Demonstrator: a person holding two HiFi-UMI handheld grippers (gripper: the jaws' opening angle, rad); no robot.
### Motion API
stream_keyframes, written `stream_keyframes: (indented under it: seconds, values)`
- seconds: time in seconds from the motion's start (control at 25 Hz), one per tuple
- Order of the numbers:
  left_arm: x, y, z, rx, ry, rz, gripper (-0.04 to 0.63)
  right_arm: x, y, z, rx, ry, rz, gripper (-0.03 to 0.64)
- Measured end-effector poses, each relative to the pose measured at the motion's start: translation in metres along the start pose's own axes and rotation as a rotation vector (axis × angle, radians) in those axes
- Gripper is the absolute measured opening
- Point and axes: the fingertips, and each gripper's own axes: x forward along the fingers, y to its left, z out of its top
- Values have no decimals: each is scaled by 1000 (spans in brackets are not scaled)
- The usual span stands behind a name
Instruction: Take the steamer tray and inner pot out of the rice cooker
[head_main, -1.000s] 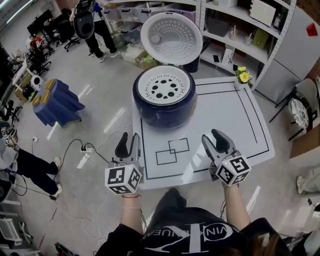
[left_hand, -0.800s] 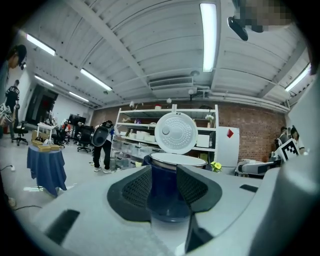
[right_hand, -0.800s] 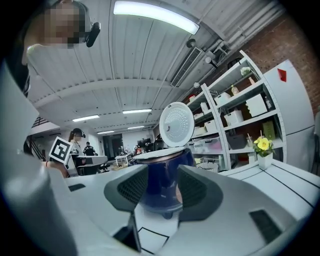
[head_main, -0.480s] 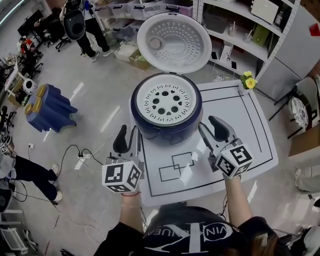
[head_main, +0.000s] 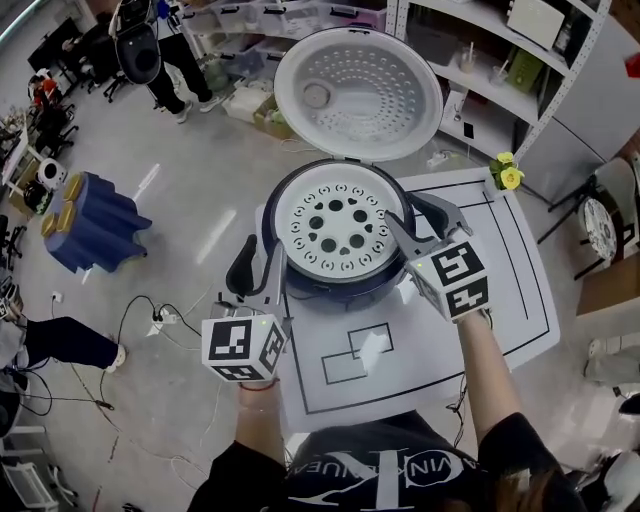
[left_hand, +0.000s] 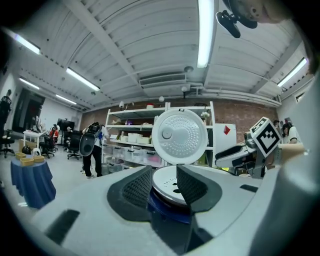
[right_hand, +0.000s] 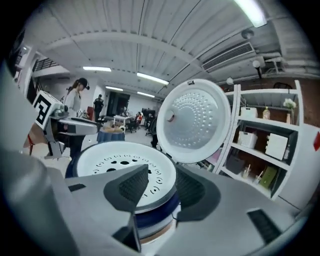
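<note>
Steamer tray (head_main: 336, 230): white, perforated disc, seated flat in the mouth of the rice cooker (head_main: 340, 292). Nothing lies on it. Cooker = dark blue body at the far-left part of the desk (head_main: 500, 280), lid (head_main: 357, 90) swung fully up behind. Inner pot not visible; presumably under the tray, so can't confirm contents.

Step in hand (my read): approach for the tray lift. Nothing is out yet.

- L gripper (head_main: 260, 268): at the cooker's near-left side, fingers released and spread, nothing b/w them. In the left gripper view the tray edge shows thru the gap, beyond the tips.
- R gripper (head_main: 420, 220): at the cooker's right rim, fingers also spread. In the right gripper view the tray rim is framed b/w them, pads not pressing it. Whether it touches the rim: can't tell.

Next move prob. calls for: each set of fingers straddling the tray's thin lip on opposite sides, closing evenly, then a level lift straight up clear of the lid. Tray looks light and shallow, so an uneven pinch could tip it. Pot comes after.

Outward: yellow flower (head_main: 510, 177) at the desk's far-right corner, black marked outlines on the desk top.
</note>
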Motion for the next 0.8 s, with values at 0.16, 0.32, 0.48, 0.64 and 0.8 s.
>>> stream_keyframes:
  seconds: [0.16,0.32,0.48,0.64,0.8]
  values:
    - [10,-4,1,19,8,1,135,34,-5,-9,-123,166,1,170]
    - [21,-5,2,12,10,14,135,63,-12,-14,-230,285,9,175]
    - [29,-5,-2,3,21,23,135,80,-11,-26,-316,374,20,187]
    - [30,-5,-3,1,27,33,135,86,-12,-30,-341,401,24,187]
    - [29,-6,-6,-8,26,46,135,89,-17,-34,-320,403,27,184]
